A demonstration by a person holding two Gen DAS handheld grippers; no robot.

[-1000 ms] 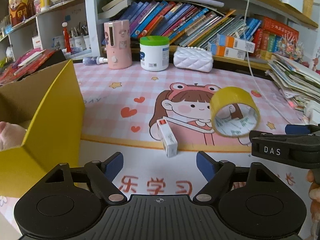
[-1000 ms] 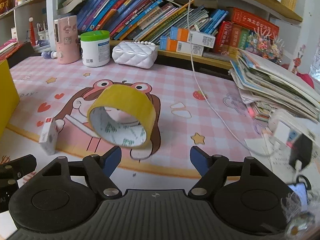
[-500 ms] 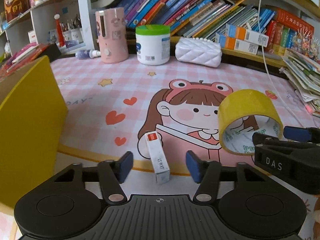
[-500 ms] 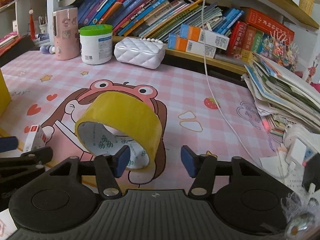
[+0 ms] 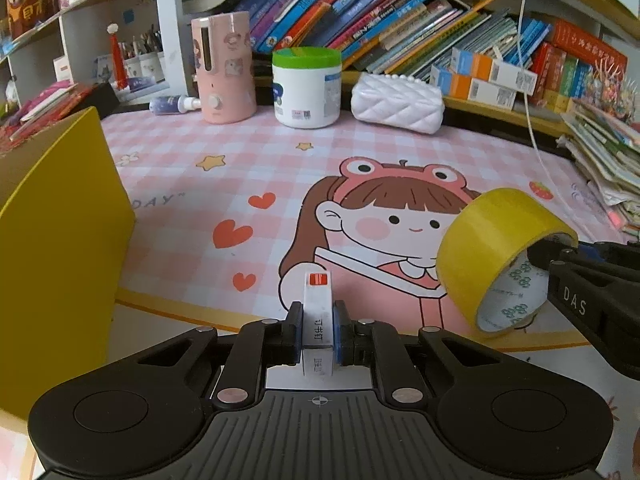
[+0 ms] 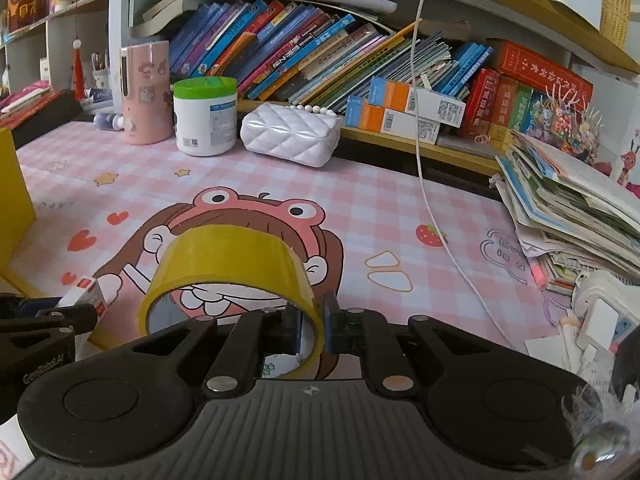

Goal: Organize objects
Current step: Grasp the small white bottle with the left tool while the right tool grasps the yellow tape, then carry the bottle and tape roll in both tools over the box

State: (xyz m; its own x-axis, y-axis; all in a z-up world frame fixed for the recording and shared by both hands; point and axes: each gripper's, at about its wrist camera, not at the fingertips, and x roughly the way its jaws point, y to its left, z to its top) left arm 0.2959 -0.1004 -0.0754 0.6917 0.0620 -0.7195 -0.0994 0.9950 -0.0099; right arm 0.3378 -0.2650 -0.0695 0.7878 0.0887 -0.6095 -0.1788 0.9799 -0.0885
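Note:
A small white box with a red label lies on the pink cartoon desk mat, and my left gripper is shut on its two long sides. To its right stands a yellow tape roll on edge. My right gripper is shut on the roll's near right wall, one finger inside the ring and one outside. The white box's end shows at the left of the right wrist view, beside the other gripper's black body.
An open yellow cardboard box stands at the left. Along the back are a pink dispenser, a white jar with a green lid and a white quilted case. A heap of papers and a white cable lie at the right.
Both grippers moved forward and shut. The left one closed on the white box, the right one on the tape roll's wall. The yellow box slid further left in the left wrist view.

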